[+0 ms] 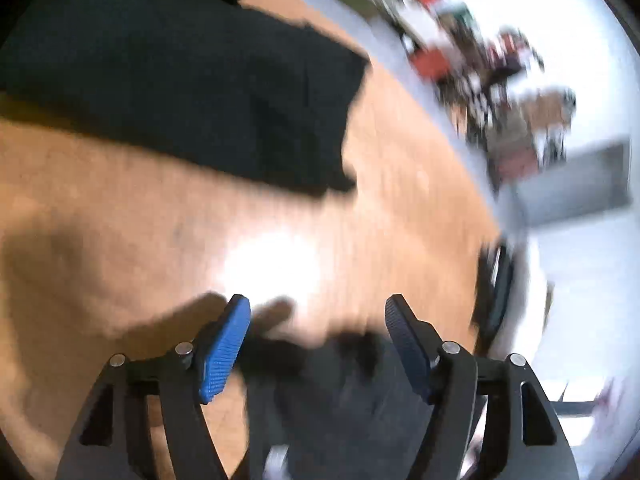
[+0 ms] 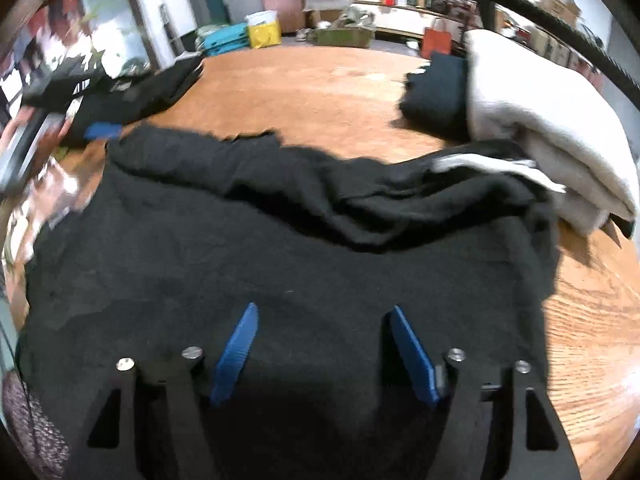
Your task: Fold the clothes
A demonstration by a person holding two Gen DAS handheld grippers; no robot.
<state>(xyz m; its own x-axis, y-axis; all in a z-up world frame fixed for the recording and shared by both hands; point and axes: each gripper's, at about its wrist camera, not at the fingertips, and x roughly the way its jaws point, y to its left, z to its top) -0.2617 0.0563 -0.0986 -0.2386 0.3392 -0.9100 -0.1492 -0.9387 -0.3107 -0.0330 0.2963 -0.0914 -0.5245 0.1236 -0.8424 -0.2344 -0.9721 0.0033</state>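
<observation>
Two hand-held grippers hang with fingers spread, grasping nothing: the right hand-held gripper (image 2: 322,354) directly over a black garment (image 2: 280,248) spread on the wooden counter (image 2: 320,80), the left hand-held gripper (image 1: 318,350) above bare wood. The garment's long axis runs crosswise ahead of the right one, its far edge rumpled; beyond sits a folded pale stack (image 2: 540,120).

Room clutter (image 1: 492,68) motion-blurred; black garment (image 2: 280,264) cut off below.
</observation>
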